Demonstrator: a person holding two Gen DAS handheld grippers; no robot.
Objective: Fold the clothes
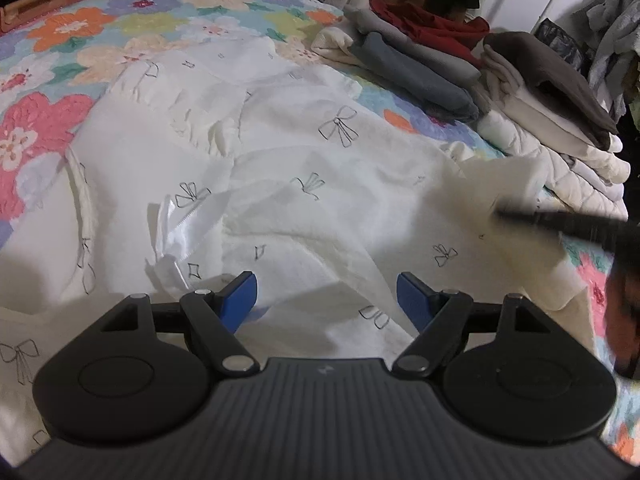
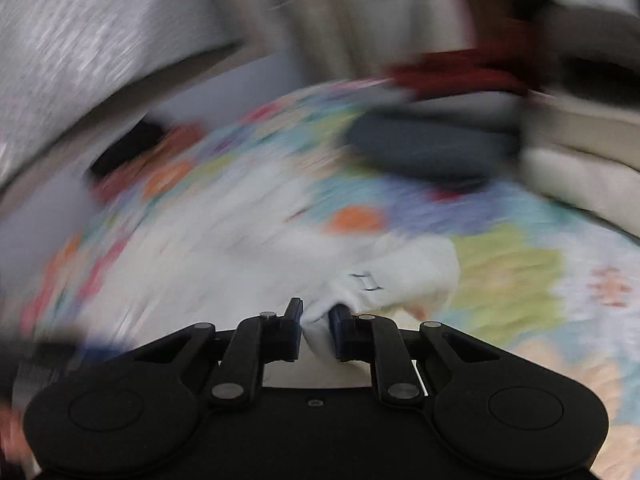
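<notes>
White cotton garment point(image 1: 280, 168) with black bow outlines; floral quilted bedspread point(image 1: 80, 28) in pink, orange, blue; red folded cloth point(image 1: 432, 24) at one o'clock.

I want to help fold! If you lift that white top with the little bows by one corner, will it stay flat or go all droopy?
Probably droopy. The white bow-print garment already lies in soft wrinkles on the floral bedspread, so it looks thin and floppy. Where the right gripper pinches it, the cloth bunches up, so it likely feels light. Its shiny ribbon bow may be a bit slippery.
</notes>
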